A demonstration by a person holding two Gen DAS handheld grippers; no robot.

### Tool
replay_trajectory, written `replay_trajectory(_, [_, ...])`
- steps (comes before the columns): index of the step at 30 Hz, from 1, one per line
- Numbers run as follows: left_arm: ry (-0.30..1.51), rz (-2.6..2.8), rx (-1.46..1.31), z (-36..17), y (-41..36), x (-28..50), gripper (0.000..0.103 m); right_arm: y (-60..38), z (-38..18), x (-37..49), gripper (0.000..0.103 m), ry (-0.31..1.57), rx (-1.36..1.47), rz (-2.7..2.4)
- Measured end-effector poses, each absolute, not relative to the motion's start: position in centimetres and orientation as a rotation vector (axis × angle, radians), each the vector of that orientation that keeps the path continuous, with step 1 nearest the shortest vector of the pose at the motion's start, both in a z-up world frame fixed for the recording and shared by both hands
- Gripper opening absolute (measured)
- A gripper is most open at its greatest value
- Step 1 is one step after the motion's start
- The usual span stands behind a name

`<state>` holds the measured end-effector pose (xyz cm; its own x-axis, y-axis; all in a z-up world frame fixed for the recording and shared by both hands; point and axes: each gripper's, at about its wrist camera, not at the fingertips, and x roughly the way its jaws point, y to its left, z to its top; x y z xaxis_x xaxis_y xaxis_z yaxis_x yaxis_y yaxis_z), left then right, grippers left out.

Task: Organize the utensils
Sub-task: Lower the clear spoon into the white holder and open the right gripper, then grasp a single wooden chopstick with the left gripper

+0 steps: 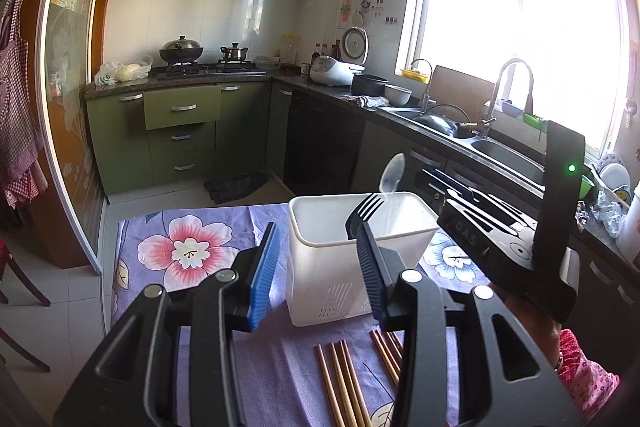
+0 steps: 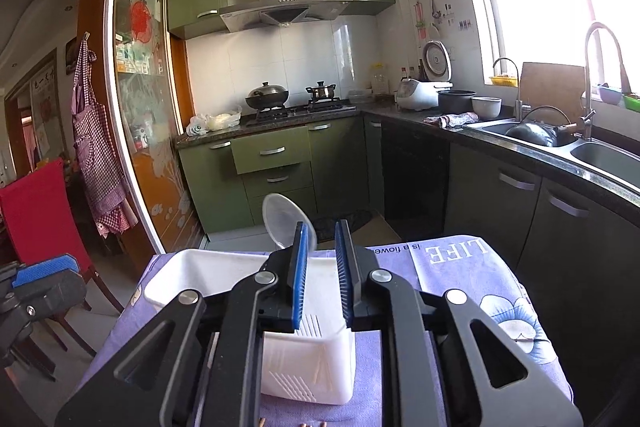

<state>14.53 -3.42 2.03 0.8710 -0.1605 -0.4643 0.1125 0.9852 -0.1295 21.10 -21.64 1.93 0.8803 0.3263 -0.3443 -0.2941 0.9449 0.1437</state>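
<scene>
Dropping the clear plastic spoon (image 2: 285, 219) into the white plastic utensil caddy (image 2: 224, 269).
Your right gripper (image 2: 322, 241) is standing slightly parted, gripping nothing; your left gripper (image 1: 318, 241) is gaping empty, so you're reaching next for the wooden chopsticks (image 1: 344, 383).

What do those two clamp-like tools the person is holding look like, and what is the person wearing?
Each tool is black plastic with two fingers ending in ribbed blue pads, joined by silver rivets. The right gripper matches the left gripper. The right one's body has "DAS" lettering and a green light. The person wears a pink floral sleeve.
</scene>
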Motion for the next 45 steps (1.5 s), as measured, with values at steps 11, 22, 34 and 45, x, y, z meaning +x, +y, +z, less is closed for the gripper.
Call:
replay_trajectory(11, [0.902,-0.123,-0.103,-4.4,-4.0,15.5,0.062,-27.4,1.0,12.1,0.081,0.423,0.09,0.358])
replay_trajectory(22, [1.146,-0.069,-0.072,-11.1,-5.4,16.2,0.071,-34.5,-4.4,8.0,0.098,0.593,0.13,0.308])
replay_trajectory(34, [1.212,-0.059,-0.05,-12.2,-7.2,18.5,0.036,-35.9,-4.9,7.7,0.098,0.624,0.186,0.314])
replay_trajectory(45, [1.229,-0.042,0.014,-13.1,-8.6,19.2,0.007,-36.0,-4.3,8.2,0.098,0.645,0.199,0.304])
